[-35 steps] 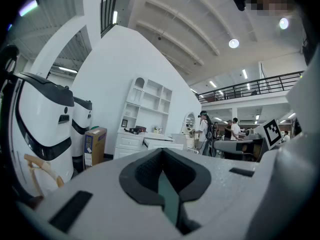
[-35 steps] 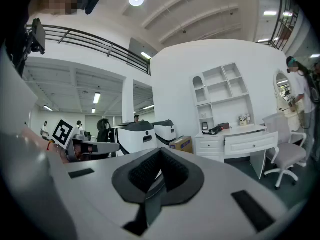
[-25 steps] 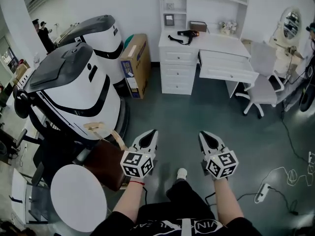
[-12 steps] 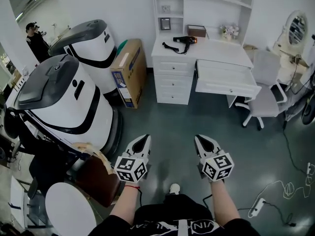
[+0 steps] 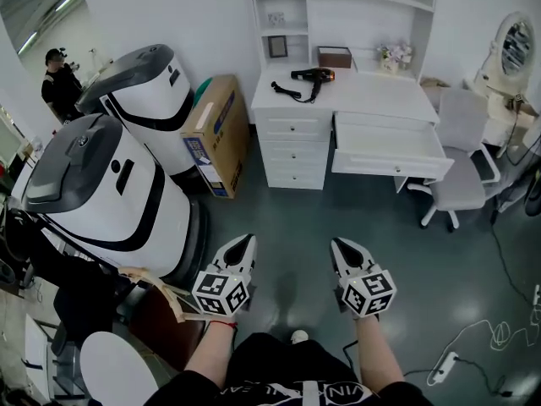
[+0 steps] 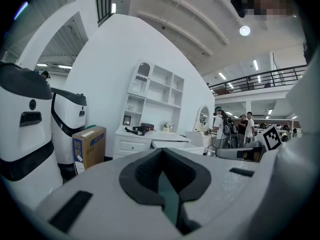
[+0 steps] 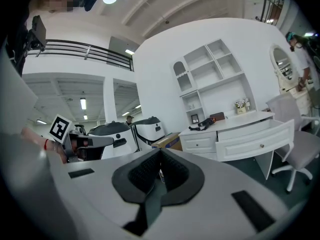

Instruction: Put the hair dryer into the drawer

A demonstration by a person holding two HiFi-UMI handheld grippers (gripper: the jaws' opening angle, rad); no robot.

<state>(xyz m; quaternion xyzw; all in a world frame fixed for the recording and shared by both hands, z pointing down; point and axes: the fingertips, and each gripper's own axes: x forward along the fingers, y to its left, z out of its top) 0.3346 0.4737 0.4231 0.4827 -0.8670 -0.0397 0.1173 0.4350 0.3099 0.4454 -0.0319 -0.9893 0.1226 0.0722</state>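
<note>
A black hair dryer (image 5: 309, 78) with its cord lies on top of the white desk (image 5: 372, 91), also seen far off as the hair dryer (image 6: 137, 130) and the hair dryer (image 7: 204, 125). The desk's wide drawer (image 5: 385, 150) stands pulled out; it shows too as the drawer (image 7: 255, 139). My left gripper (image 5: 241, 245) and right gripper (image 5: 341, 249) are both shut and hold nothing. They hang side by side over the dark floor, well short of the desk.
Two large white and grey machines (image 5: 106, 189) stand at left, with a cardboard box (image 5: 213, 134) beside the desk. A white swivel chair (image 5: 461, 172) is at the right. A round white stool (image 5: 114, 370) sits near left. Cables and a power strip (image 5: 445, 364) lie on the floor. A person (image 5: 59, 79) stands far left.
The desk, drawer and hair dryer have come closer and shifted slightly left in the head view as I walk toward them. Both grippers stay shut, side by side.
</note>
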